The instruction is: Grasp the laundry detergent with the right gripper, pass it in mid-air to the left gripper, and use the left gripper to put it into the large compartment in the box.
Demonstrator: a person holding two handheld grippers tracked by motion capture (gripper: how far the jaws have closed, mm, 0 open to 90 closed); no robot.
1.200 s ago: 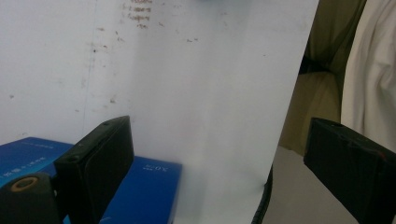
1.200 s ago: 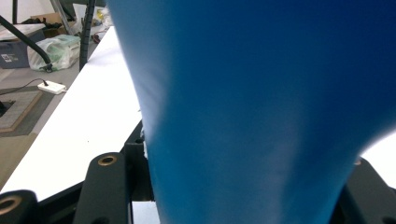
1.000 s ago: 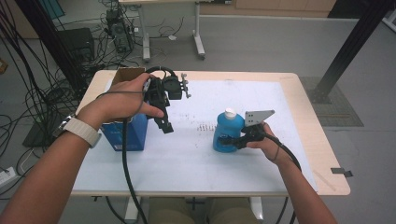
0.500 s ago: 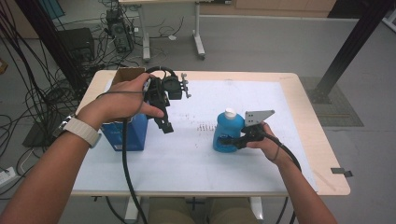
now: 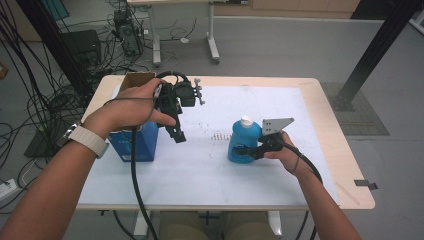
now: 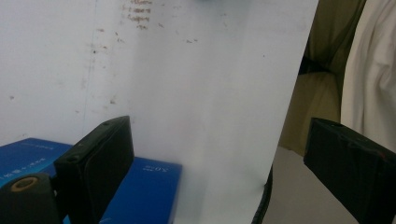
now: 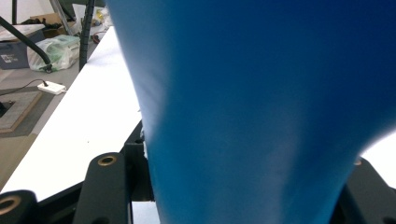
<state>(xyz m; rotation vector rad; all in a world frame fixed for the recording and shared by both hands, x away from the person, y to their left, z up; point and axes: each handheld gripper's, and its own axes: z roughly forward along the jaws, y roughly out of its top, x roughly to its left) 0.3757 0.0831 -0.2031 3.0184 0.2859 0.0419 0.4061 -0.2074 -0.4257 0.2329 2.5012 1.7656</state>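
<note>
A blue bottle (image 5: 244,137) with a white cap stands upright right of the table's middle. My right gripper (image 5: 240,150) comes in level from the right and is shut on its lower body. In the right gripper view the bottle (image 7: 261,107) stands close up between the two black jaws of the right gripper (image 7: 236,186). My left gripper (image 5: 172,125) is held in the air above the table's left part, pointing down, open and holding nothing. In the left gripper view the left gripper (image 6: 224,168) has its jaws wide apart over the white table top, with a blue box (image 6: 144,186) beneath.
The blue box (image 5: 132,142) stands at the table's left side, with an open cardboard box (image 5: 136,80) behind it at the far left corner. A white mat (image 5: 215,170) covers the table. Cables and a desk frame lie on the floor beyond.
</note>
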